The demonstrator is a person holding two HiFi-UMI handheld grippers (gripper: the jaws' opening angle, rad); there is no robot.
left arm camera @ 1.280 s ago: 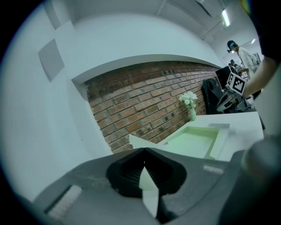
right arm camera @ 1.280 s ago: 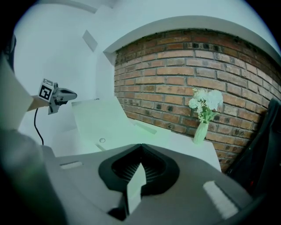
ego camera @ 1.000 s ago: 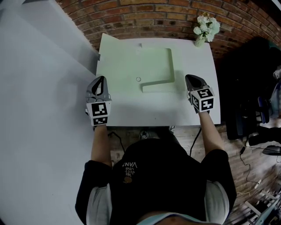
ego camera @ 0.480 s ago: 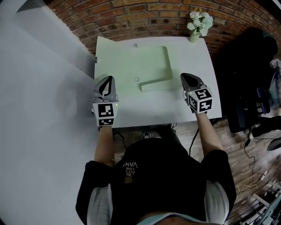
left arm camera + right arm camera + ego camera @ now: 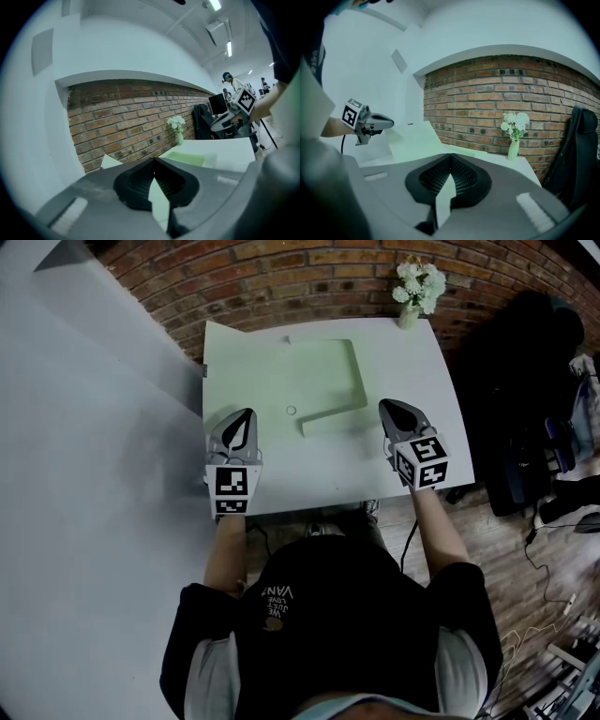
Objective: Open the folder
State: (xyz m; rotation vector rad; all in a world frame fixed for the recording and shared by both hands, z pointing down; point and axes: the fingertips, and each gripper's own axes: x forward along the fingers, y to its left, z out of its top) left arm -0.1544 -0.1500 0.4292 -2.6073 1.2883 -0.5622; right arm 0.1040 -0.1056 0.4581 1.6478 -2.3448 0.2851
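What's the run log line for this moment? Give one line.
left hand-held gripper: shut, empty | right hand-held gripper: shut, empty | folder: on table, not held

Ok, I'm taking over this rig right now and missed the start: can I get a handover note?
Left gripper: shut, empty, over the front left of the table.
Right gripper: shut, empty, over the front right, beside the folder.
Folder: pale green, on the white table; it looks already open, cover spread to the left.
Done: apparently the opening.
Left: probably nothing; check the cover's far corner, which sticks up.
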